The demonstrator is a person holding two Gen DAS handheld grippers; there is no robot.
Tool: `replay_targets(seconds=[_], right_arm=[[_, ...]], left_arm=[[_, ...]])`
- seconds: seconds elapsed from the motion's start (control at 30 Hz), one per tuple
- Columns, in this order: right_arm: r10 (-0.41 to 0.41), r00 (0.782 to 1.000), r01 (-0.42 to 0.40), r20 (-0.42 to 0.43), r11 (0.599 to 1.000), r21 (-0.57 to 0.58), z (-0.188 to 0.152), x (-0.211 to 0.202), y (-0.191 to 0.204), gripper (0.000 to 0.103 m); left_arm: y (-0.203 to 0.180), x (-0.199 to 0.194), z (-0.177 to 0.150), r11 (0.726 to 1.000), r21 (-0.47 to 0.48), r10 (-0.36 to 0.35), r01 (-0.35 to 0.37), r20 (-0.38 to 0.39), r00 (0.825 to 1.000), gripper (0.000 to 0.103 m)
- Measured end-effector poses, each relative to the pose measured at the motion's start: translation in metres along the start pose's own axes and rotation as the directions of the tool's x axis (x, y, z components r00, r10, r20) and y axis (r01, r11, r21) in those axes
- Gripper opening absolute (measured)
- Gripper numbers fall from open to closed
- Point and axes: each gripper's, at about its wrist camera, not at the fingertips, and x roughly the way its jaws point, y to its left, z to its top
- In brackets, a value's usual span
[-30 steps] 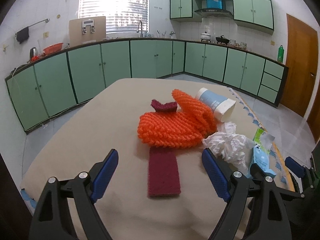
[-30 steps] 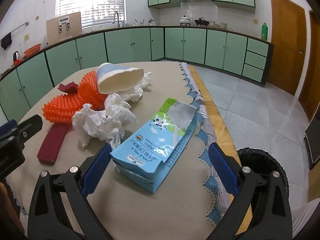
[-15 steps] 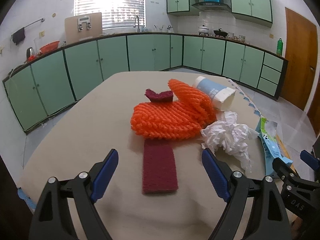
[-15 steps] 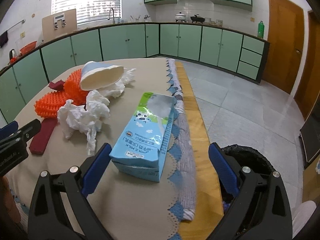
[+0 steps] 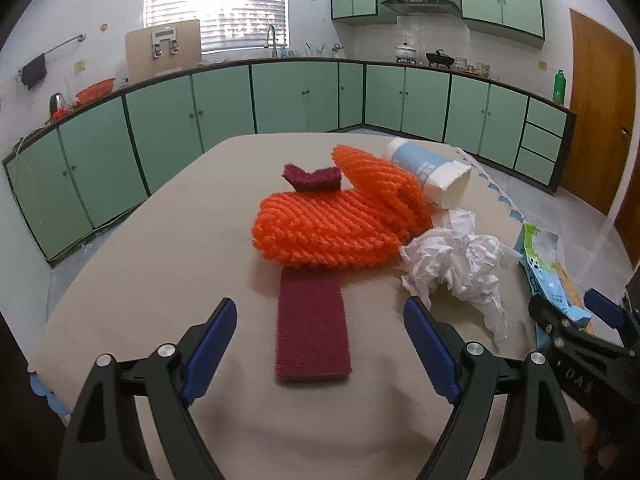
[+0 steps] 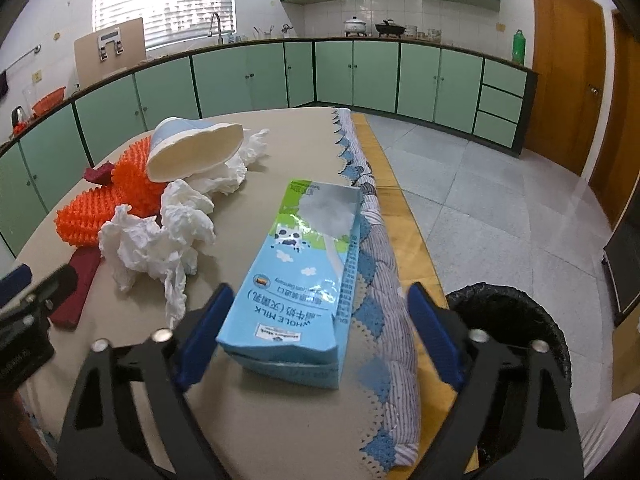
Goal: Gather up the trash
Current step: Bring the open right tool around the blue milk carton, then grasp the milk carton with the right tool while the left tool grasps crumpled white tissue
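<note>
A blue milk carton (image 6: 304, 272) lies flat near the table's right edge; its near end sits between the open fingers of my right gripper (image 6: 320, 332), not gripped. Crumpled white tissue (image 6: 156, 240) lies left of it, also in the left wrist view (image 5: 456, 260). A tipped paper cup (image 6: 196, 152) rests behind, also in the left wrist view (image 5: 432, 178). My left gripper (image 5: 320, 348) is open and empty over a maroon scouring pad (image 5: 312, 328). The carton's edge shows in the left wrist view (image 5: 548, 272).
An orange knitted cloth (image 5: 336, 224) and a small maroon pad (image 5: 312, 178) lie mid-table. A black-lined trash bin (image 6: 512, 320) stands on the floor right of the table. A rolled striped cloth (image 6: 384, 272) runs along the table's right edge. Green cabinets line the walls.
My right gripper has moved forward, so the carton's near end now lies between its fingers. The left gripper has shifted slightly; its view swung a little to the right.
</note>
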Motion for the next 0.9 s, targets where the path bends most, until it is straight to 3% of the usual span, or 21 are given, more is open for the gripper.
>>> replay_targets(seconds=[0.07, 0.13, 0.17, 0.27, 0.6, 0.9], right_arm=[[0.006, 1.000, -0.006, -0.004, 1.000, 0.005, 0.002, 0.001, -0.001, 0.076], [0.016, 1.000, -0.016, -0.016, 1.000, 0.001, 0.005, 0.003, -0.002, 0.065], [0.026, 0.999, -0.026, -0.027, 1.000, 0.003, 0.006, 0.005, -0.003, 0.054], [0.045, 0.998, -0.045, -0.039, 0.999, 0.002, 0.006, 0.005, -0.006, 0.046], [0.091, 0.996, -0.091, -0.012, 0.996, -0.009, 0.009, -0.012, -0.019, 0.044], [0.068, 0.997, -0.069, 0.029, 0.997, 0.018, 0.021, -0.030, -0.049, 0.044]], left_arm=[[-0.003, 0.001, -0.001, 1.000, 0.005, -0.007, 0.007, -0.006, 1.000, 0.084], [-0.006, 0.001, -0.001, 1.000, 0.008, -0.012, 0.012, -0.006, 1.000, 0.084], [-0.007, 0.001, -0.001, 1.000, 0.010, -0.014, 0.014, -0.006, 1.000, 0.084], [-0.011, 0.001, -0.001, 1.000, 0.011, -0.021, 0.021, -0.008, 1.000, 0.084], [-0.032, -0.003, 0.002, 0.997, 0.033, -0.066, 0.066, 0.001, 0.998, 0.084], [-0.064, 0.001, 0.012, 0.992, 0.063, -0.114, 0.113, 0.020, 0.993, 0.084]])
